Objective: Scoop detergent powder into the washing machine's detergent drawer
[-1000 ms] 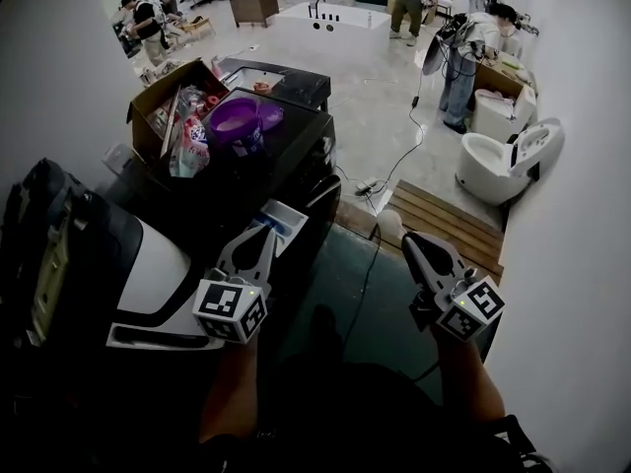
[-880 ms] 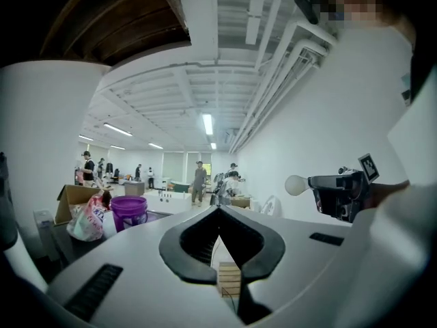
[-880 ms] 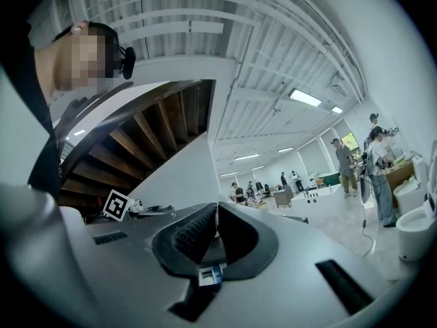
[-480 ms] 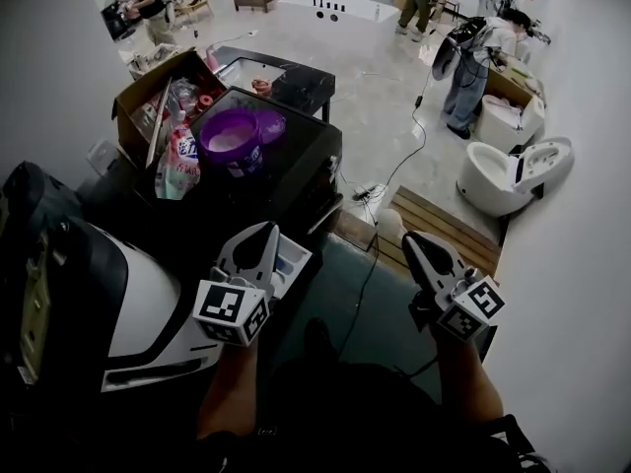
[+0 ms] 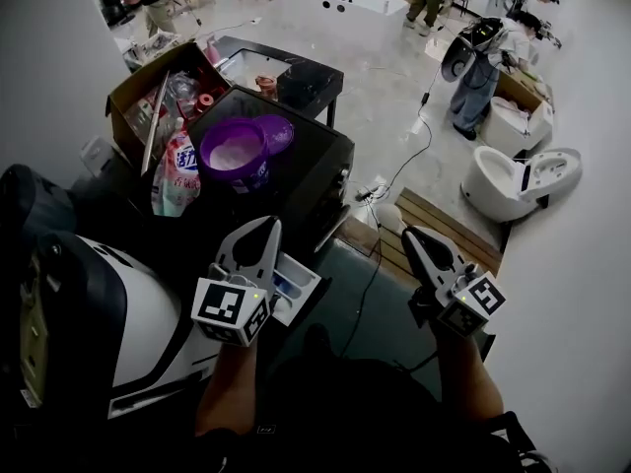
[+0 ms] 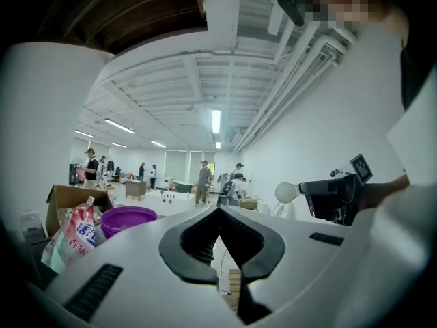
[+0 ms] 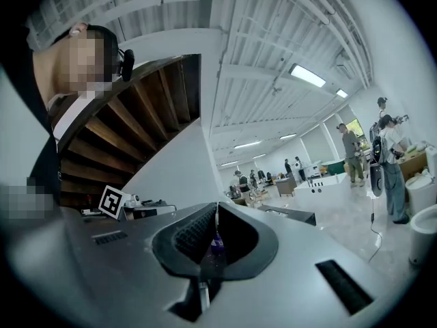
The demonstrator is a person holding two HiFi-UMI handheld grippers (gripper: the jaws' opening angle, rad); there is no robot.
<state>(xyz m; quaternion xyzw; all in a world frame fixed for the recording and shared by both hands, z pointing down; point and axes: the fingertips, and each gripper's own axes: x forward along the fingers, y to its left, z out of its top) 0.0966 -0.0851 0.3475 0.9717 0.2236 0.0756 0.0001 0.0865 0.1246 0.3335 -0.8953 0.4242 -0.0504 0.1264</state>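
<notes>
The left gripper (image 5: 263,228) is closed and empty. The right gripper (image 5: 407,233) pinches a white scoop (image 5: 389,221) by its handle, bowl pointing forward. The bag's (image 5: 175,162) blue lettering is unreadable.

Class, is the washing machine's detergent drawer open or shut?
Open: the detergent drawer is pulled out, and its inner compartments are visible from above.

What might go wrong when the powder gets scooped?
The right hand-held gripper pinches the scoop only by its thin handle, so it might twist and spill. The purple tub sits apart from the open drawer, so powder may fall on the way. The left hand-held gripper, near the drawer, might bump it.
</notes>
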